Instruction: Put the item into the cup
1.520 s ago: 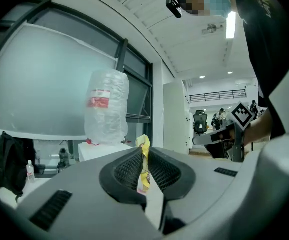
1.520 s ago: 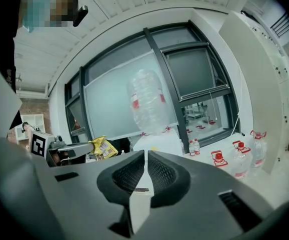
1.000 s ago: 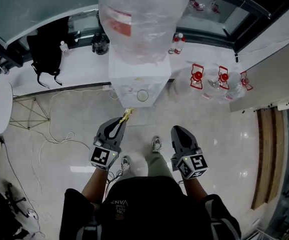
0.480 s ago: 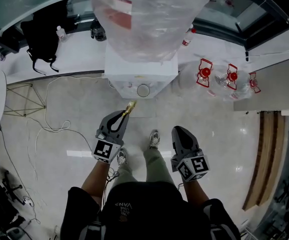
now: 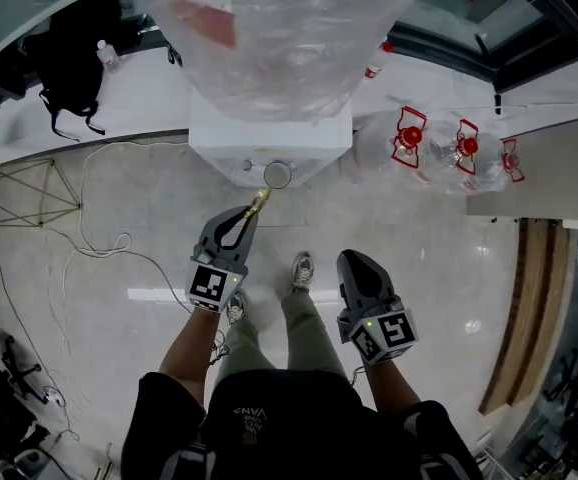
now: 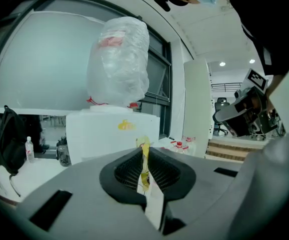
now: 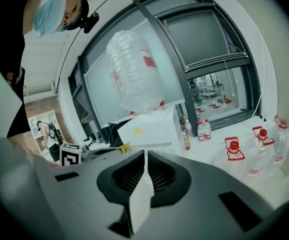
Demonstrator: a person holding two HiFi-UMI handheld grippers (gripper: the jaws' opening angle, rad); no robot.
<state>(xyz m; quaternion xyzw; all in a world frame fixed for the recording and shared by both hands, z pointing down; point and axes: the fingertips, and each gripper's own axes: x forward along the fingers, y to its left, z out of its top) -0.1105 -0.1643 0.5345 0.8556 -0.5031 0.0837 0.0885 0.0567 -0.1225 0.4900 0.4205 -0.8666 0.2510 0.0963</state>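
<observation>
A thin yellow packet is being pinched upright between the nearly closed jaws of the left tongs, with its top end poking out past the tips. It is being judged light, soft and crinkly, likely to fold or slip, so a firm hold across its flat middle is being favoured. The cup is sitting just ahead of those tips, on the water dispenser. The right tongs are being held shut on nothing, off to the side.
</observation>
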